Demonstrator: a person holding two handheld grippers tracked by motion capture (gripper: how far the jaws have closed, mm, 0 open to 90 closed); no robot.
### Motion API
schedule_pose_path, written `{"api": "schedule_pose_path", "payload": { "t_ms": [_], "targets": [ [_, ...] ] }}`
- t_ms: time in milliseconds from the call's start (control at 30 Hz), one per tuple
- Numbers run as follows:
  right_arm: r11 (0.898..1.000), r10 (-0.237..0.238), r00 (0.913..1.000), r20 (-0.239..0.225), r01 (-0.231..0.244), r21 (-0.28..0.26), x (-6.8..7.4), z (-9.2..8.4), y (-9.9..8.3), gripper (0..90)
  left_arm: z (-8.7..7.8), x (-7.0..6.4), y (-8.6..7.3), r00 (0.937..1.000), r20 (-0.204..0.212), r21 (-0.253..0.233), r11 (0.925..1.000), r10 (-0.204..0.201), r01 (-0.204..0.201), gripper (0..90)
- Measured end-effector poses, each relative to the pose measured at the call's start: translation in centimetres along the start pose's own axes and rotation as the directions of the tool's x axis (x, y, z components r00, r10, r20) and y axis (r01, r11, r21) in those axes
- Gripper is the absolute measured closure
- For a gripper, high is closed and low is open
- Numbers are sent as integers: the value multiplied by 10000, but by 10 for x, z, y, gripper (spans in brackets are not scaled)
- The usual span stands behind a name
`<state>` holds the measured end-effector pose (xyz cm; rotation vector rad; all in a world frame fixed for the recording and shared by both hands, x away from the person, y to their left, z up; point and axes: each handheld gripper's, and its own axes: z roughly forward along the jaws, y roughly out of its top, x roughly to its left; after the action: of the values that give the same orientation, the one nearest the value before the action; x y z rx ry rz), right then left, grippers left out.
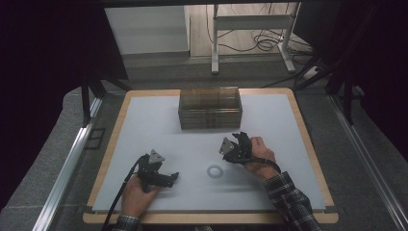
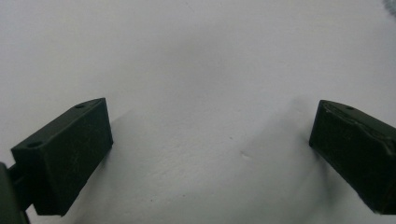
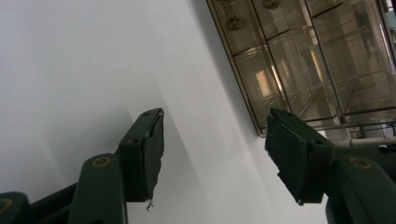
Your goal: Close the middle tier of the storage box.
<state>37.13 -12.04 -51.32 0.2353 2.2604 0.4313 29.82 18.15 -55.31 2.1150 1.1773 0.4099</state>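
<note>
Grey ring [image 1: 215,171]: flat on white surface [image 1: 144,125], between my 2 tools.
Right tool [image 1: 236,144]: jaws apart, empty; ring lies near-left of it.
Left tool [image 1: 166,177]: jaws apart, empty; ring to its right.
Nearer: probably the right.

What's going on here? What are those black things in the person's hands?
A person sits at a table with a two-jaw gripper in each hand. The left gripper and the right gripper both have their jaws open and hold nothing. A small clear ring lies on the white surface between them, untouched. A clear compartmented box stands at the far side, and the right gripper points toward it.
</note>
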Motion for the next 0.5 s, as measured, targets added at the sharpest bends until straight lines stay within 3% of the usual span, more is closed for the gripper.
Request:
{"api": "schedule_pose_path", "payload": {
  "t_ms": [500],
  "targets": [
    [9978, -657, 9956, 664, 658, 11, 0, 6, 12, 367, 0, 0, 0, 10000, -3, 0, 10000, 0, 0, 0]
  ]
}}
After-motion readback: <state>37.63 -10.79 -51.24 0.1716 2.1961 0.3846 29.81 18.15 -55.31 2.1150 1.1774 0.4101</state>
